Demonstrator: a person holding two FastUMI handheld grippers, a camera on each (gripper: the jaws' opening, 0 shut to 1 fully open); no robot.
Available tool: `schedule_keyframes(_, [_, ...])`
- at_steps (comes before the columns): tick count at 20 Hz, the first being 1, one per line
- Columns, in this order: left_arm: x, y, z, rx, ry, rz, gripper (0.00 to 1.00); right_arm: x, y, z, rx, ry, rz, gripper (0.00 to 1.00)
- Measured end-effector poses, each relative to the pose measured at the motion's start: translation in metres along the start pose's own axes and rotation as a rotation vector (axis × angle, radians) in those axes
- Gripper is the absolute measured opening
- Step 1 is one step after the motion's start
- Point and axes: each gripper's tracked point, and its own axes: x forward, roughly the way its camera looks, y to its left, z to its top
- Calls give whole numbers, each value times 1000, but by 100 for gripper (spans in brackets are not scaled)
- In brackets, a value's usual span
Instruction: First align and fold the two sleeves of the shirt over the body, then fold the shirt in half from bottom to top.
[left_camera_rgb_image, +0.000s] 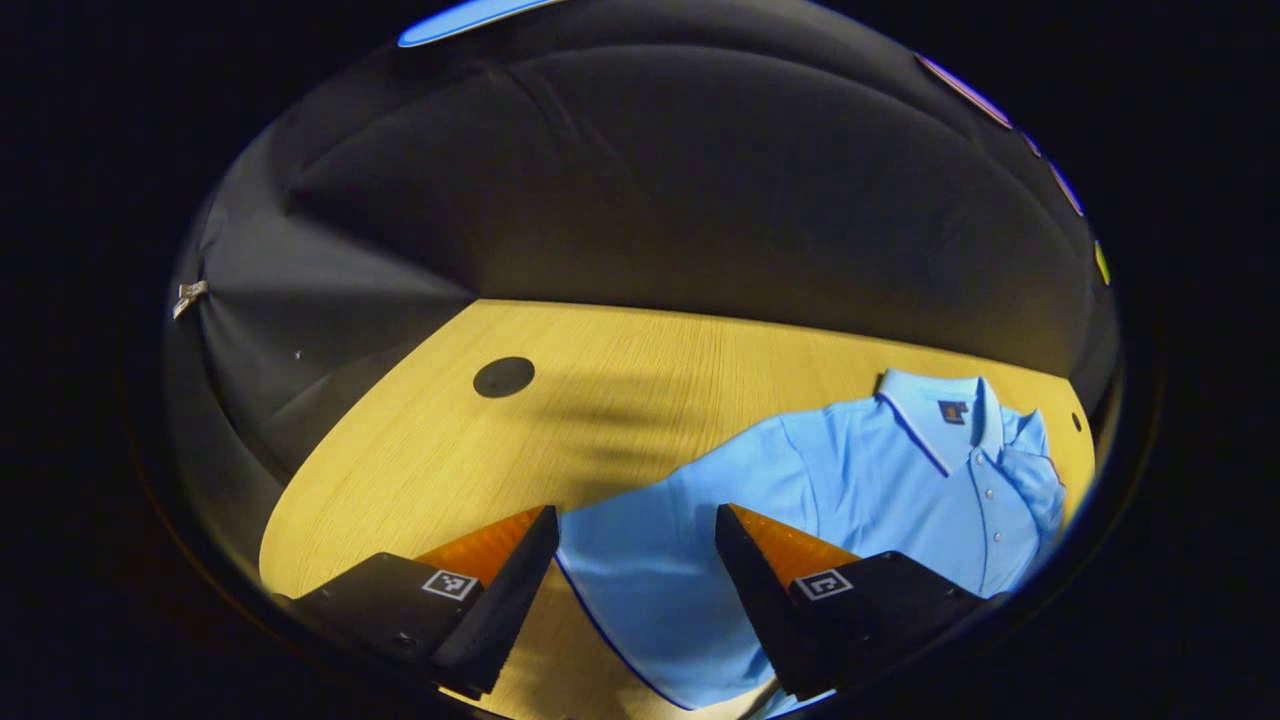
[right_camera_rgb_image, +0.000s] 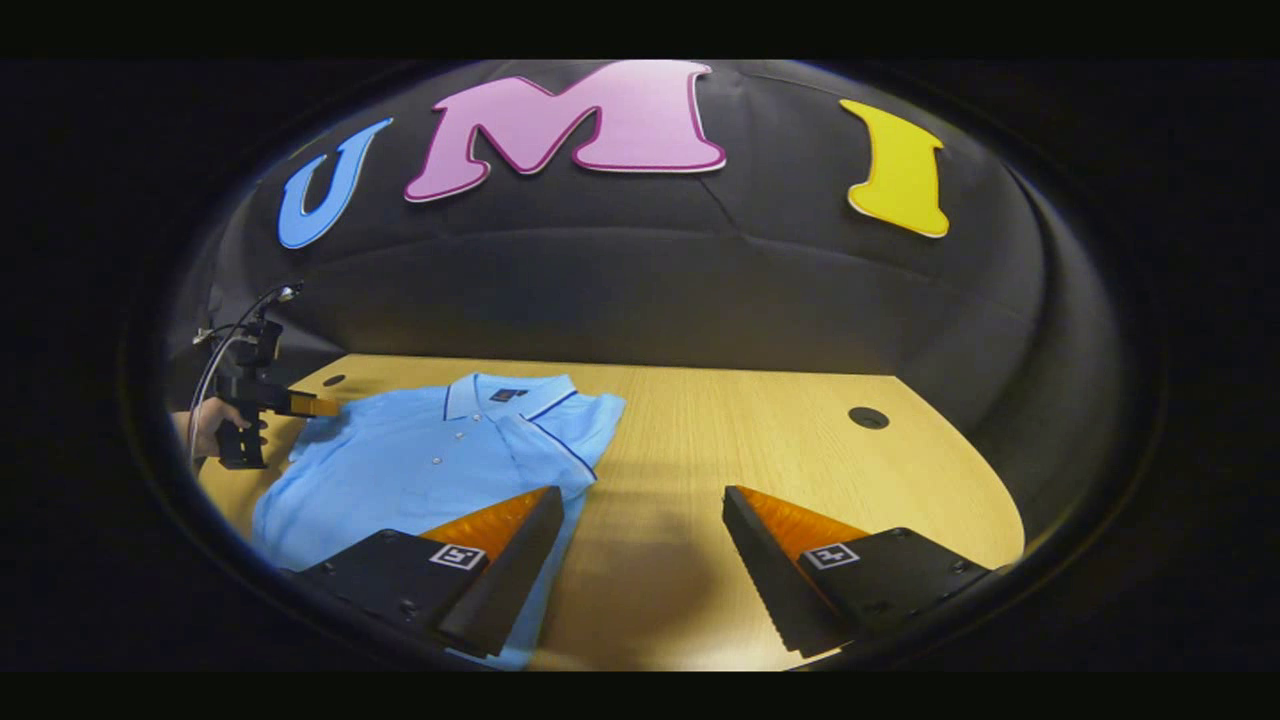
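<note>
Left gripper view: shirt (left_camera_rgb_image: 800, 520) hem cut off

The left gripper view looks forward and slightly down from low over the surface (left_camera_rgb_image: 420, 450), close above the shirt (left_camera_rgb_image: 850, 480). The shirt's sleeve and hem side lie just beyond the spread fingers of the left tool (left_camera_rgb_image: 636, 520), its collar lies farther off to the right, and the booth wall rises behind.

The right gripper view sits a little farther back from the shirt (right_camera_rgb_image: 420, 460). It faces the wall squarely over the surface (right_camera_rgb_image: 760, 440), with the shirt off to its left, partly behind one finger of the right tool (right_camera_rgb_image: 640, 505).

Both views share the shirt, the wooden top around it and the wall. The right gripper view also takes in the left tool (right_camera_rgb_image: 325, 407) at the shirt's far edge, held by a hand (right_camera_rgb_image: 210, 420).
</note>
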Motion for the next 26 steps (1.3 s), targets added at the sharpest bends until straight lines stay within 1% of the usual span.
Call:
schedule_keyframes(2, [3,-1,3,-20,-23,-3,100,-3,-8,-2,8,5,-5,99])
schedule_keyframes(3, [3,-2,0,-31,-13,-4,99,-4,-10,-5,15,14,-1,99])
schedule_keyframes(4, [2,0,0,-23,-18,-3,99,-5,-9,-10,23,26,5,99])
schedule_keyframes(5, [3,-2,-1,-18,-11,-11,99,-5,-10,-11,30,33,10,96])
schedule_keyframes(6, [0,-3,0,-15,-10,-23,99,-6,-9,-13,34,36,17,99])
schedule_keyframes(7, [1,-3,1,-17,-13,-29,93,-7,-10,-14,28,38,25,99])
schedule_keyframes(9, [6,-16,-1,-19,-21,-38,66,-9,-19,-22,-3,53,6,99])
schedule_keyframes(12, [7,-26,3,-25,-41,-57,26,-12,-23,-24,34,55,4,98])
schedule_keyframes(13, [9,-27,4,-33,-49,-58,18,-13,-25,-26,41,55,2,98])
schedule_keyframes(14, [8,-29,6,-47,-55,-62,7,-14,-29,-27,39,55,-3,98])
schedule_keyframes(16, [4,-30,8,-61,-56,-55,7,-18,-32,-28,37,54,-7,98])
schedule_keyframes(17, [1,-31,9,-52,-56,-41,6,-20,-32,-29,38,53,-6,98])
schedule_keyframes(18, [-4,-33,13,-26,-62,-23,6,-22,-33,-30,39,52,-7,96])
schedule_keyframes(19, [-10,-36,19,15,-78,-2,6,-24,-34,-31,37,51,-8,96])
schedule_keyframes(20, [-18,-42,29,52,-102,12,6,-26,-35,-33,35,51,-11,98])
schedule_keyframes(21, [-26,-54,38,82,-125,14,6,-29,-36,-34,34,50,-14,98])
schedule_keyframes(23, [-43,-87,50,123,-146,-5,6,-33,-35,-39,37,54,-16,98])
schedule_keyframes(24, [-50,-110,52,139,-149,-30,6,-36,-36,-41,36,57,-24,98])
schedule_keyframes(25, [-56,-131,52,154,-149,-56,6,-39,-37,-42,35,58,-30,96])
schedule_keyframes(26, [-61,-156,49,163,-146,-91,6,-42,-35,-43,36,58,-33,98])
